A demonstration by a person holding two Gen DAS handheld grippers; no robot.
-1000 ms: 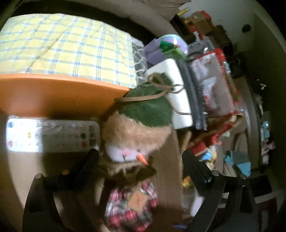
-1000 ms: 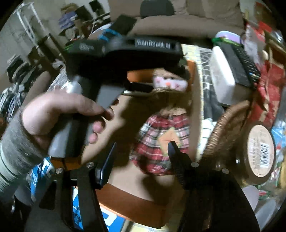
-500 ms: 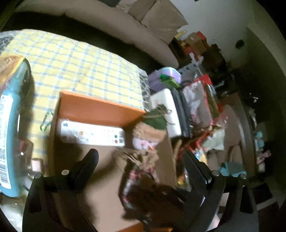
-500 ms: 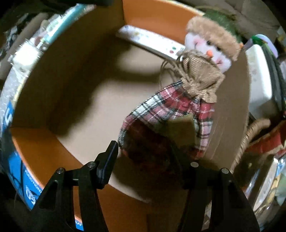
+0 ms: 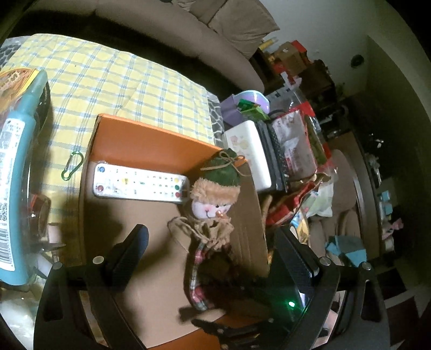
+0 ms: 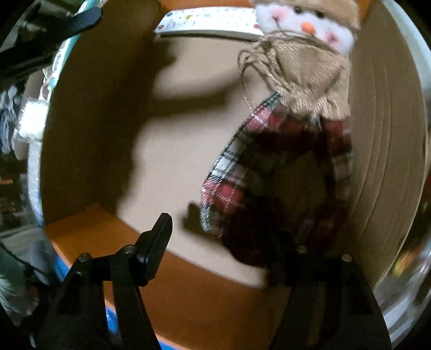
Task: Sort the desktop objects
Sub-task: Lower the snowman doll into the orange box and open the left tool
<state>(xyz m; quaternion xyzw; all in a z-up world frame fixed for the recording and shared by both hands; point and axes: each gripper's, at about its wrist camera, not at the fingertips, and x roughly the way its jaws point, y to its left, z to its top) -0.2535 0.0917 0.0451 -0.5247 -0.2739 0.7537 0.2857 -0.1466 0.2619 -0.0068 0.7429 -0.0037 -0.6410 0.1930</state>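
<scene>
In the right wrist view, the right gripper [image 6: 223, 242] sits low inside the cardboard box [image 6: 89, 242], its fingers spread wide. The left finger [image 6: 156, 242] stands clear over the box's orange front edge; the right finger is dark and lost behind the hem of the snowman doll [image 6: 282, 161], so whether it touches the cloth cannot be told. The doll lies along the box's right wall, plaid body nearest, burlap scarf above it, face at the far end. Beyond its head, the white remote control [image 6: 207, 23] lies across the back of the box.

In the left wrist view, the left gripper [image 5: 212, 258] hovers above the same box [image 5: 150, 140], fingers spread with nothing between them; the doll [image 5: 212, 210] lies below, its green hat in the far right corner, its head just beside the remote [image 5: 140, 183]. Left of the box, a green carabiner [image 5: 71, 165] rests on the yellow checked cloth [image 5: 113, 78]. A teal bottle [image 5: 16, 172] stands at the left edge.
</scene>
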